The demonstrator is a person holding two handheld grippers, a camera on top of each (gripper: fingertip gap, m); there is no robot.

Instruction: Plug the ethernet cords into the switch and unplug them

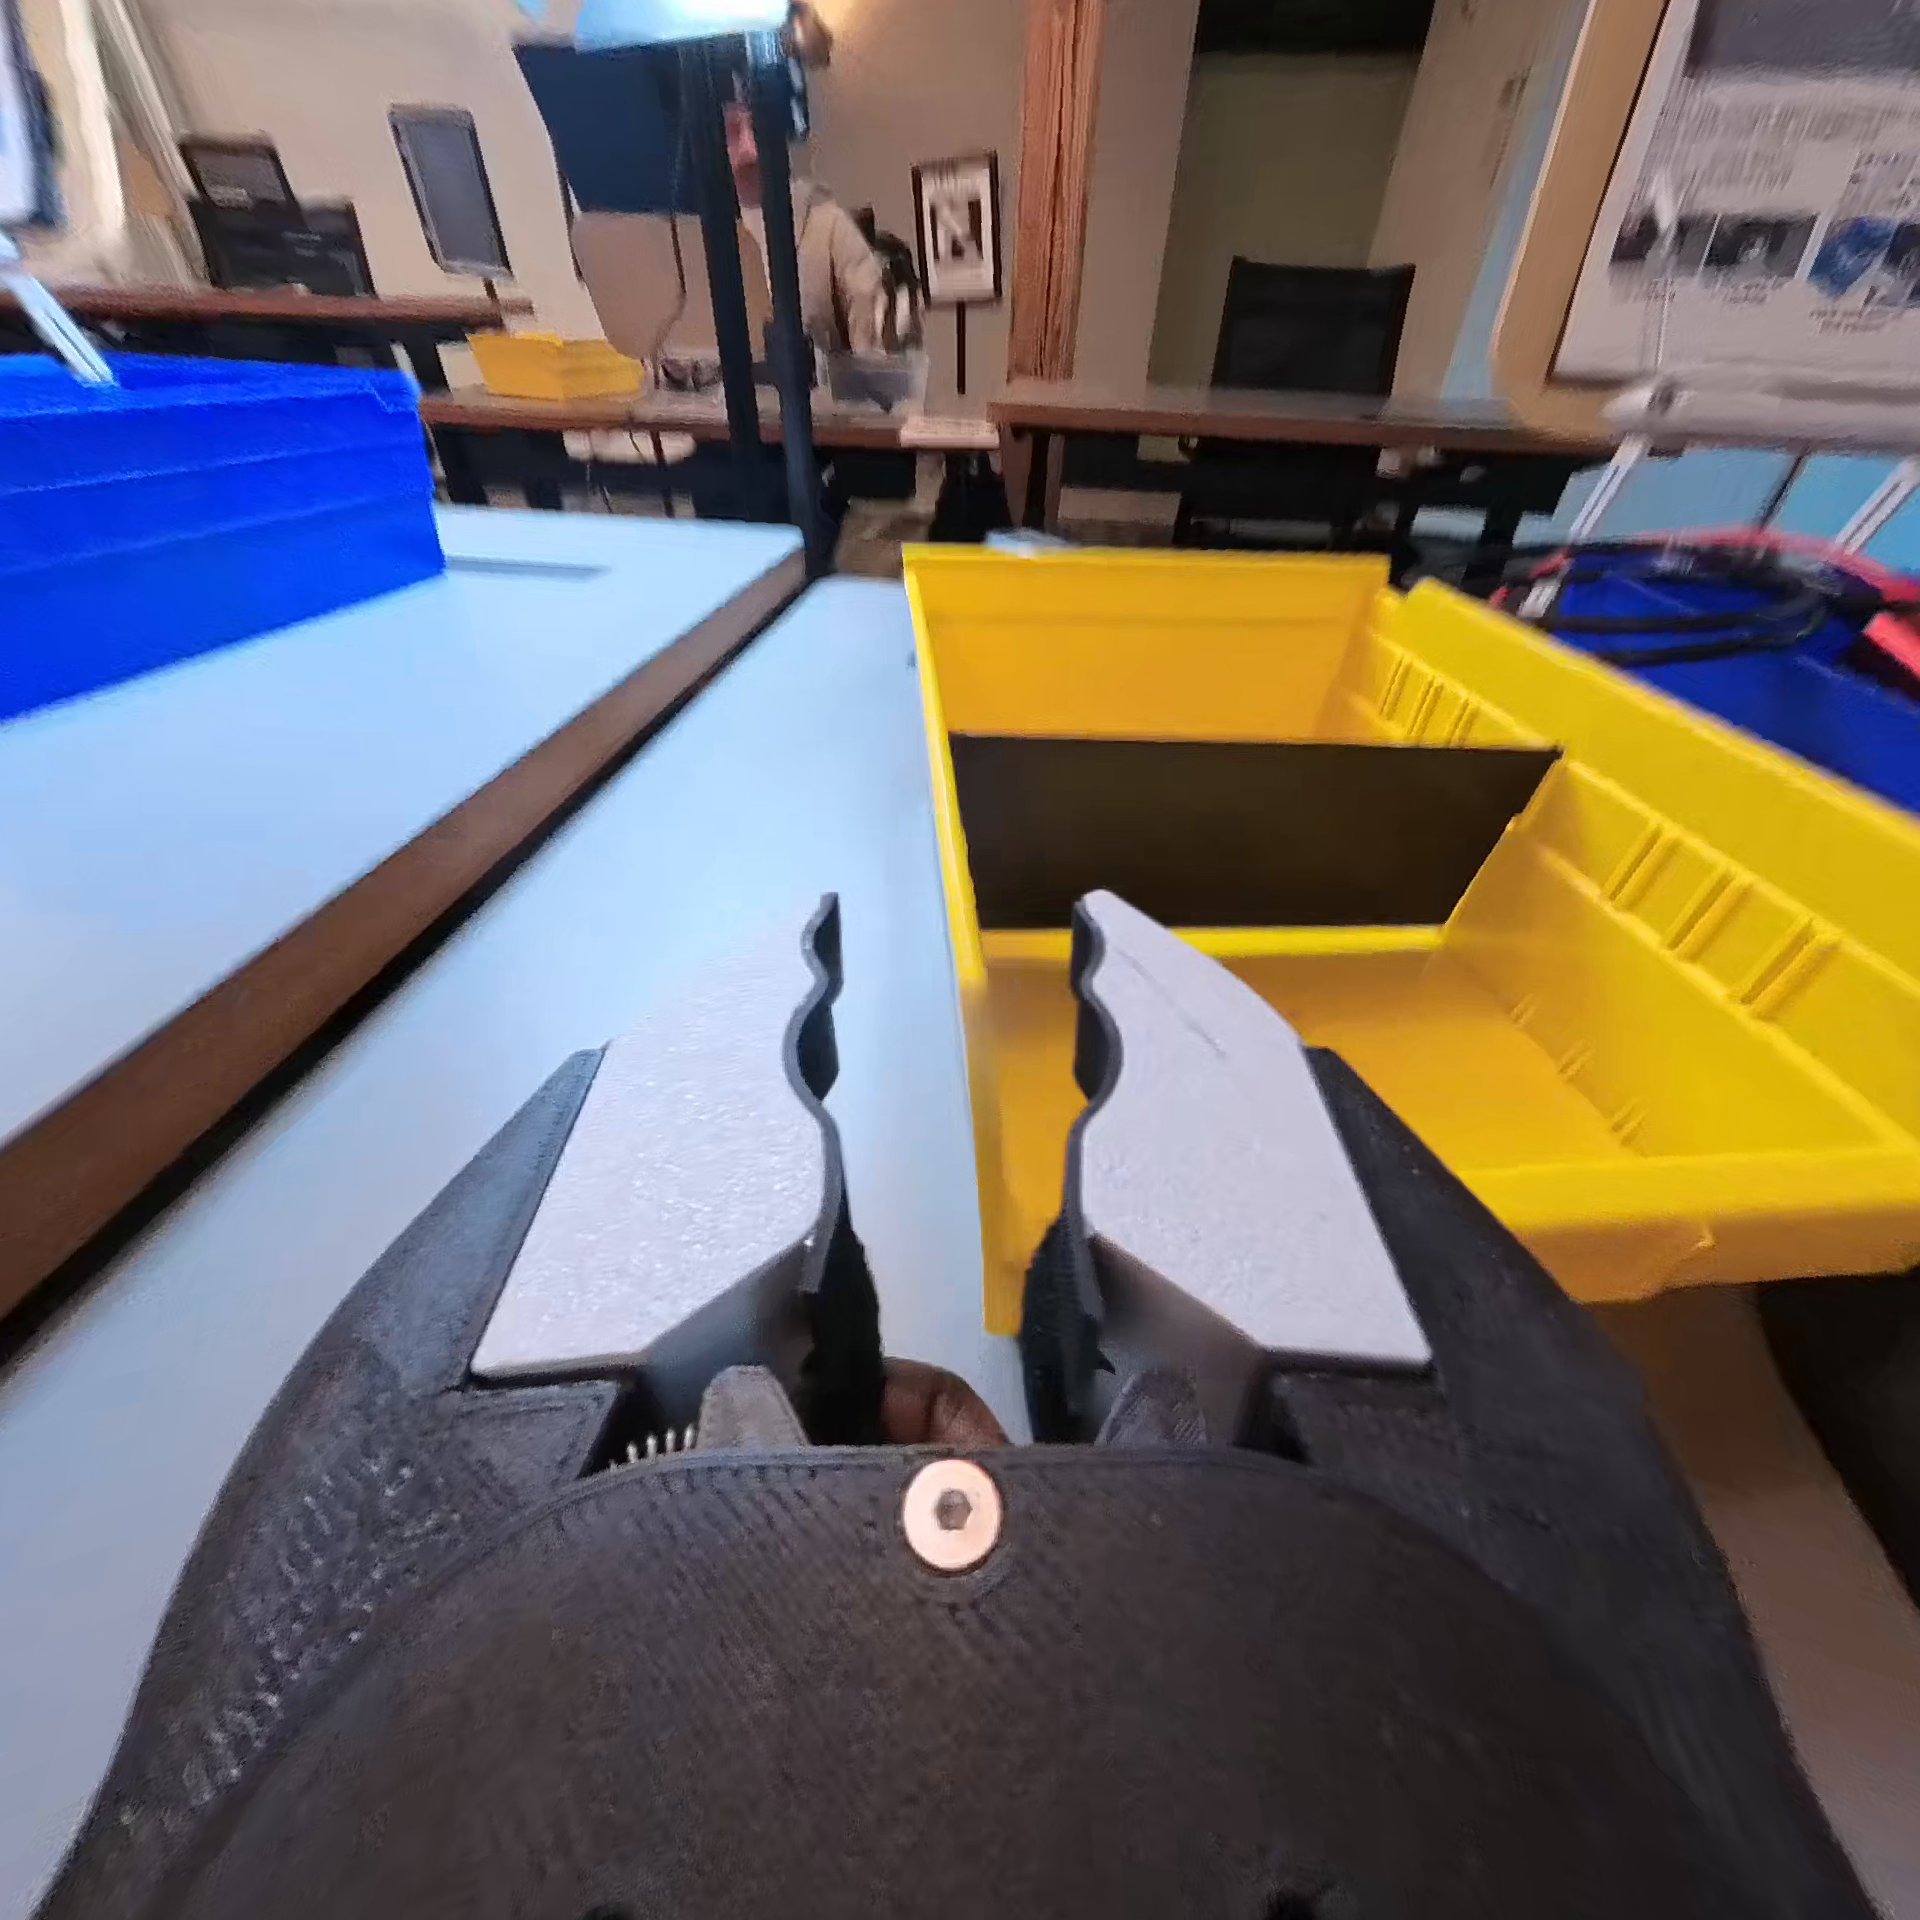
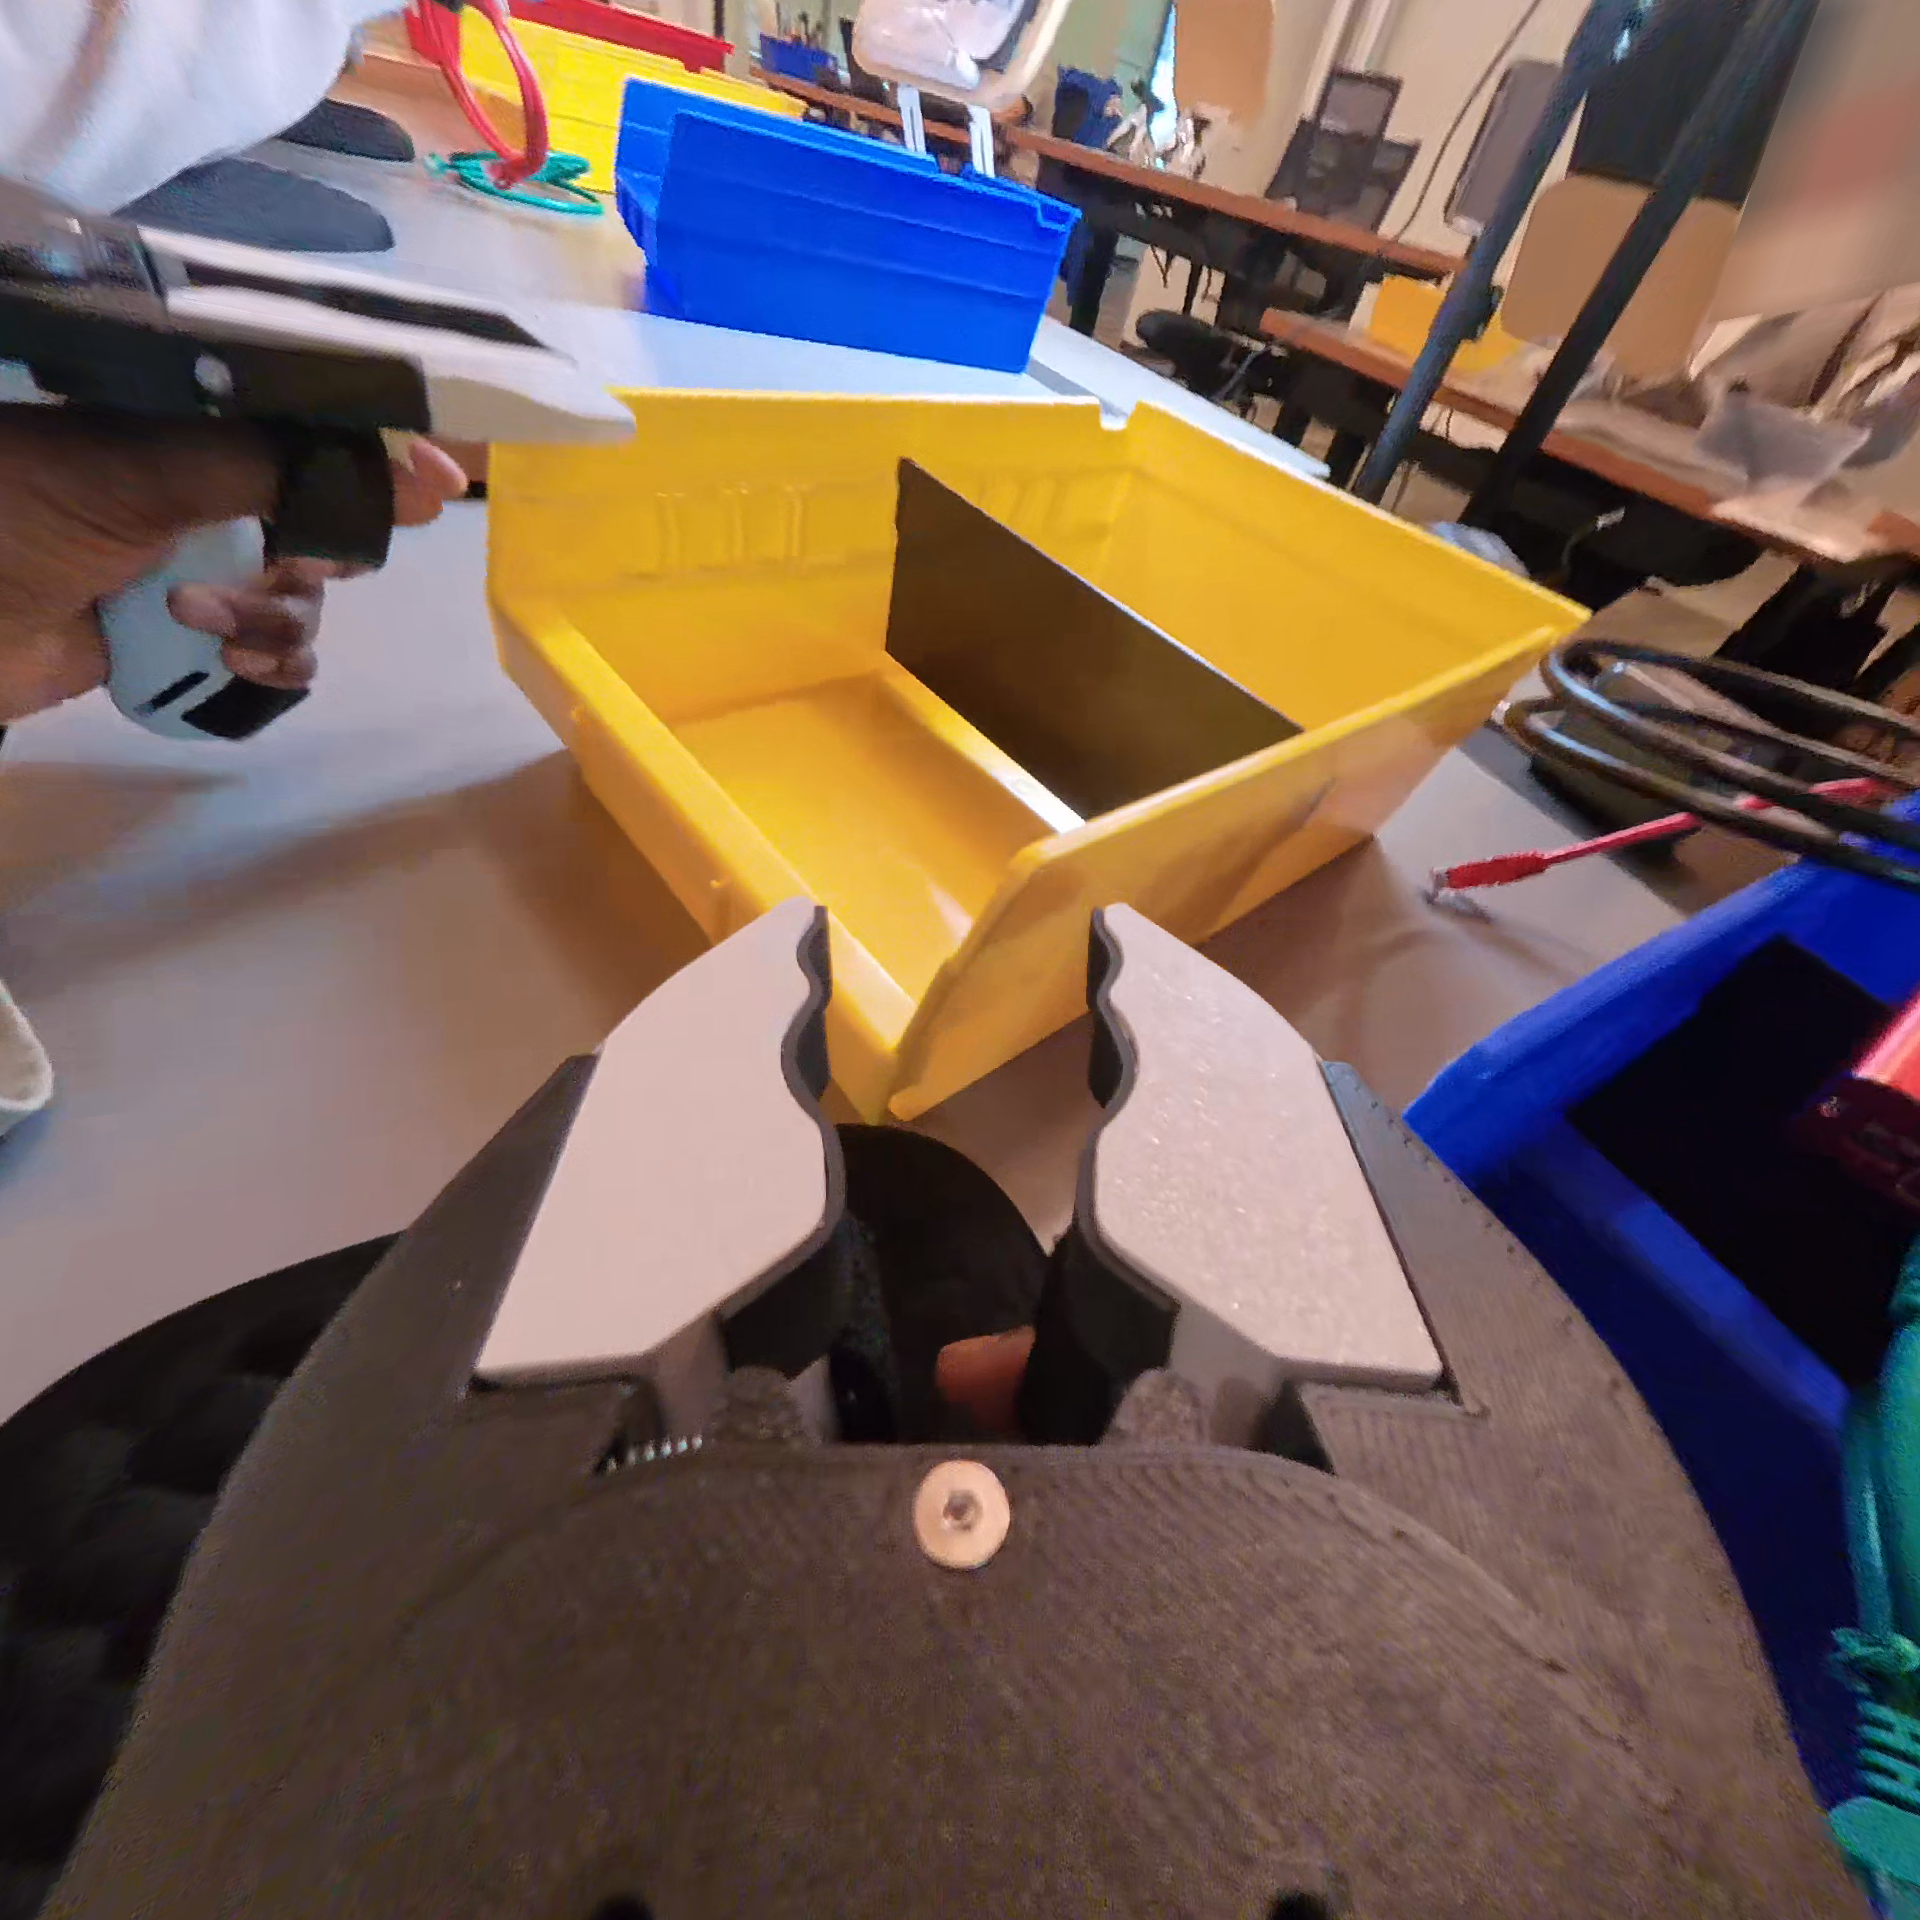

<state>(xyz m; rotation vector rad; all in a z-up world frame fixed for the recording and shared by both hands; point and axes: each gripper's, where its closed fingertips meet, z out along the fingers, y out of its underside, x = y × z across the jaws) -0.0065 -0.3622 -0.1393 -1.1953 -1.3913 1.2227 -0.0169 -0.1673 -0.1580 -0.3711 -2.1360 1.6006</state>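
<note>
The left gripper (image 1: 954,925), a black printed body with two grey wavy-edged fingers, hangs with its jaws parted by a moderate gap and nothing between them, its tips level with the near left wall of an open-topped yellow plastic storage bin (image 1: 1621,1049). In the right wrist view that same left gripper (image 2: 582,410) reaches in from the left of the yellow bin, held by a person's hand (image 2: 135,582) on a pale handle, its tips just above the bin's left rim. A flat black divider panel (image 1: 1226,831) stands upright across the yellow bin, splitting it into a near and a far compartment; both look bare inside. Left of the yellow bin, across a dark seam in the pale blue-grey tabletop (image 1: 644,935), sits a blue plastic bin (image 1: 197,520). Beyond that blue bin in the right wrist view lie a looped red cord (image 2: 520,114) and a coiled green cord (image 2: 520,182) on the table.

The right gripper (image 2: 958,935), of the same black-and-grey build, points at the near corner of the yellow bin, jaws apart by a moderate gap and gripping nothing. Right of the yellow bin, a red ethernet cord (image 2: 1590,852) lies on the table, its clear plug end nearest the bin, beside a bundle of black cables (image 2: 1683,748). Farther right and nearer the camera stands a second blue plastic bin (image 2: 1662,1278), with something red at its edge. The switch cannot be made out in either view.
</note>
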